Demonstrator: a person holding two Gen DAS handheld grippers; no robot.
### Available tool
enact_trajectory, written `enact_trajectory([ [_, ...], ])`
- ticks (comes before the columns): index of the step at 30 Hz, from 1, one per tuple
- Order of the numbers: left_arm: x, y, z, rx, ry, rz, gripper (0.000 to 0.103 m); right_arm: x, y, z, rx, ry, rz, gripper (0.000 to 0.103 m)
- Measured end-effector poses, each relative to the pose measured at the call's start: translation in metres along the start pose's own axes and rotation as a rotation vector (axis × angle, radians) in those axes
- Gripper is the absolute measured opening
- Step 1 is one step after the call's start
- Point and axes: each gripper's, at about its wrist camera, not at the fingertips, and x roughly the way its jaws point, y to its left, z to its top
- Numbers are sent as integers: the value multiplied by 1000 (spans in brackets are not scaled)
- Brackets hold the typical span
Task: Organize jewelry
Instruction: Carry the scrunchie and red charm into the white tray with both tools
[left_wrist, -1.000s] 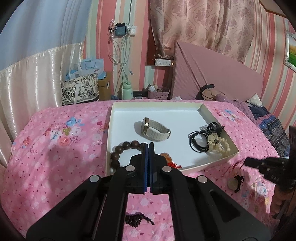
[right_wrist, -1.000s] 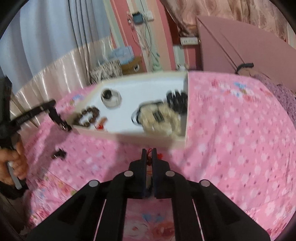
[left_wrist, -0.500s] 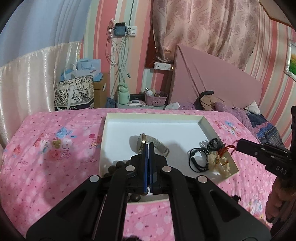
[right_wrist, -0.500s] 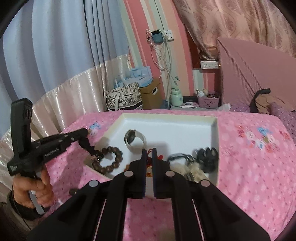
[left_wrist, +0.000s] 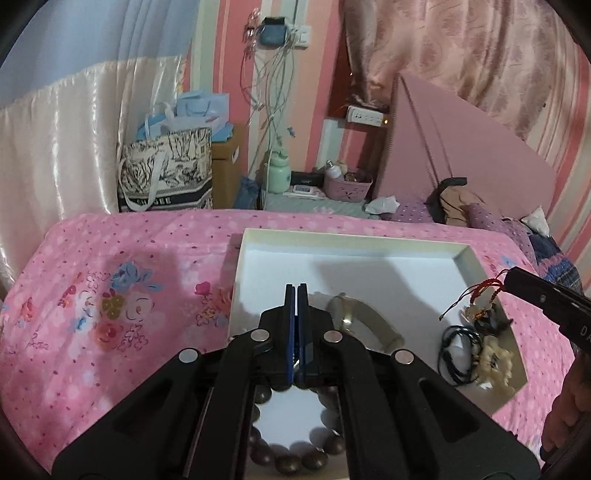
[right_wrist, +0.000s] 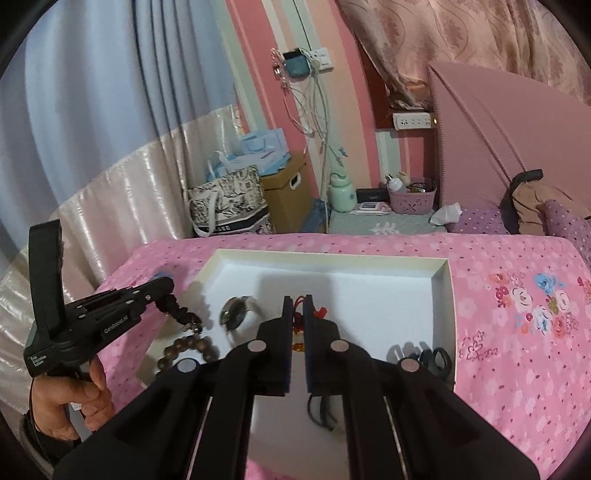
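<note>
A white tray lies on the pink bed. In it are a watch, a dark bead bracelet, and black cords with a cream piece. My left gripper is shut on a dark knotted cord piece that hangs from its tip in the right wrist view, over the tray's left edge. My right gripper is shut on a red-corded pendant, which hangs over the tray's right side in the left wrist view.
The tray sits mid-bed on a pink flowered sheet. Behind the bed stand a patterned tote bag, a cardboard box, a green bottle and a purple basket. A pink headboard rises at right.
Both grippers have lifted off the bed and moved forward over the tray, each carrying its piece. The pendant and the dark cord are no longer on the sheet.
</note>
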Motion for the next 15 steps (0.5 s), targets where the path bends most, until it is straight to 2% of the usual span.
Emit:
enact_trajectory([
  [4,14,0,-4,0,15,3,0,16,-3,-4,10,15,-13,4],
  [15,38,6,-11,-11,68,7,0,56,-4,-24,-11,144,-64,4],
])
